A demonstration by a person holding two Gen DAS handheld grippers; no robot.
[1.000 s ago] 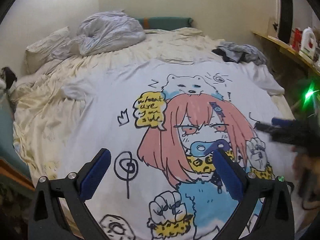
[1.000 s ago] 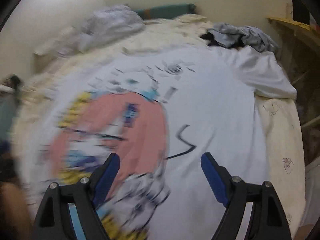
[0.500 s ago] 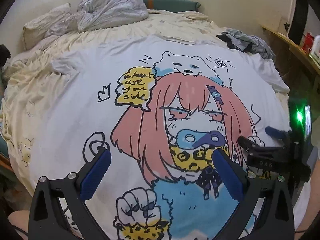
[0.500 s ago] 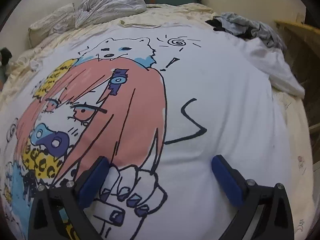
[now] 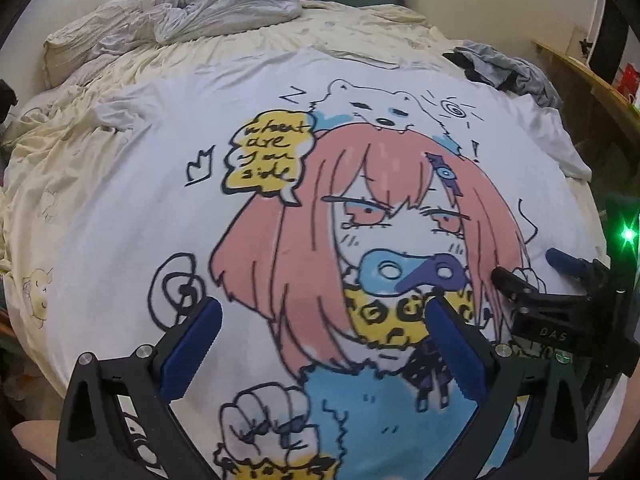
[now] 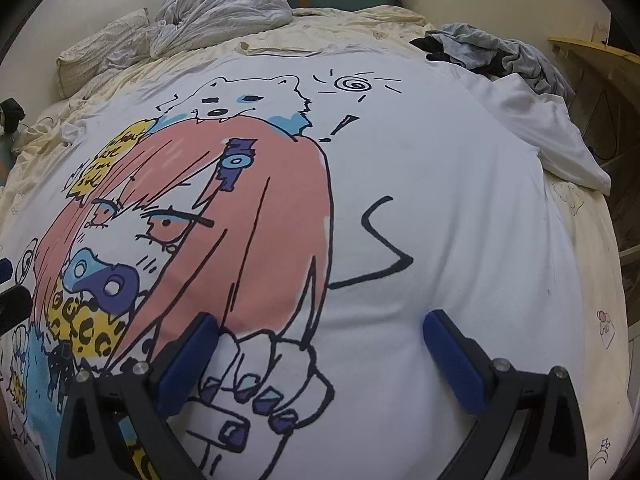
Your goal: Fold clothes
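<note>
- Leftmost, seen from the left wrist: cream sheet (image 5: 52, 184) rumpled along the bed's edge, small cartoon prints on it.
- Up at the far left, pillow (image 5: 92, 36) against the wall, crumpled grey duvet (image 5: 224, 4) just beside it.
- Centre: white T-shirt (image 5: 132, 248) spread flat, print side up, covering most of the bed; pink-haired cartoon figure, white bear above, yellow speech bubble to the left.
- Left sleeve bunched near the pillow side; right sleeve (image 6: 536, 128) lying out toward the bed's right edge.
- Left gripper (image 5: 320, 344) low over the print's lower part, jaws wide apart, blue pads clear of the cloth, nothing between them but shirt below.
- Right gripper (image 6: 320, 354) over the drawn fist, to the right of the pink hair, jaws fully apart, holding nothing; cannot tell whether the tips touch the fabric.
- Also visible at the right of the left view, dark frame with a green light beside it.
- Far right: grey and dark clothes pile (image 6: 500, 52) at the bed's back corner, next to the sleeve.
- Beyond that, wooden shelf (image 6: 600, 64) along the wall.
</note>
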